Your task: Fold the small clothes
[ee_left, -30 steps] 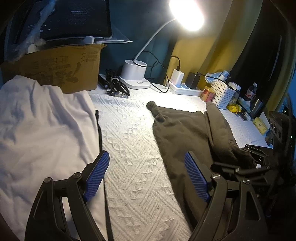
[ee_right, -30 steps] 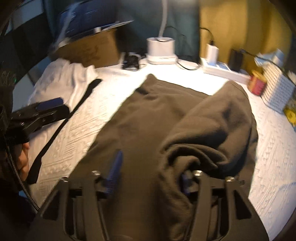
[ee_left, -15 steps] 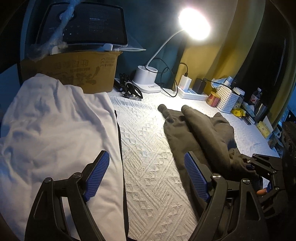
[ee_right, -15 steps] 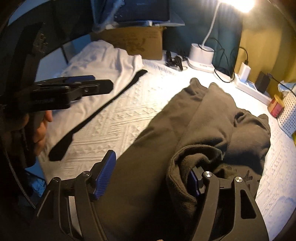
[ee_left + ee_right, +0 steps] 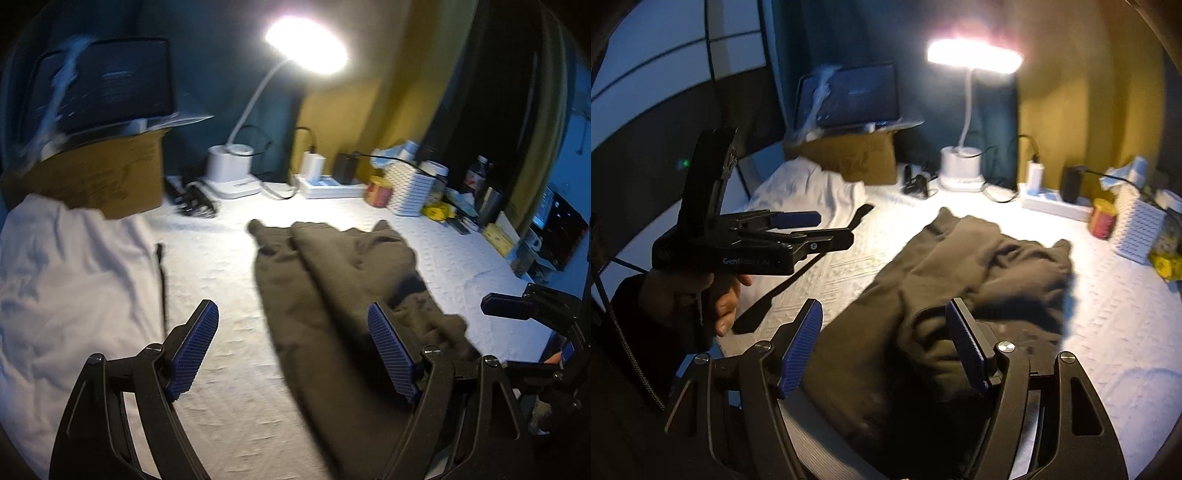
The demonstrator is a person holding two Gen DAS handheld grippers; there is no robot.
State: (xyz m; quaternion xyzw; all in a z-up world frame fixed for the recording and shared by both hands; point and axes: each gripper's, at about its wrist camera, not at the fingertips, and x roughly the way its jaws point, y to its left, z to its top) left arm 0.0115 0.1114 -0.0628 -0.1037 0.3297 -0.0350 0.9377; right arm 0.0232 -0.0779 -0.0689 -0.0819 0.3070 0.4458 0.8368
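A dark olive garment (image 5: 343, 280) lies on the white textured cover (image 5: 229, 280), one half folded over the other lengthwise; it also shows in the right wrist view (image 5: 964, 273). My left gripper (image 5: 291, 350) is open and empty, held above the cover just left of the garment's near end. My right gripper (image 5: 882, 343) is open, above the garment's near end and holding nothing. The left gripper also shows at the left of the right wrist view (image 5: 812, 229).
A white garment (image 5: 62, 277) lies at the left, a black strap (image 5: 162, 280) beside it. A cardboard box (image 5: 99, 177), lamp base (image 5: 231, 173), power strip (image 5: 332, 184), red tin (image 5: 378, 190) and white basket (image 5: 412, 188) line the back.
My right gripper has let go of the garment's folded edge and pulled back and up. The garment now lies folded in half lengthwise. My left gripper stayed open and shifted slightly.
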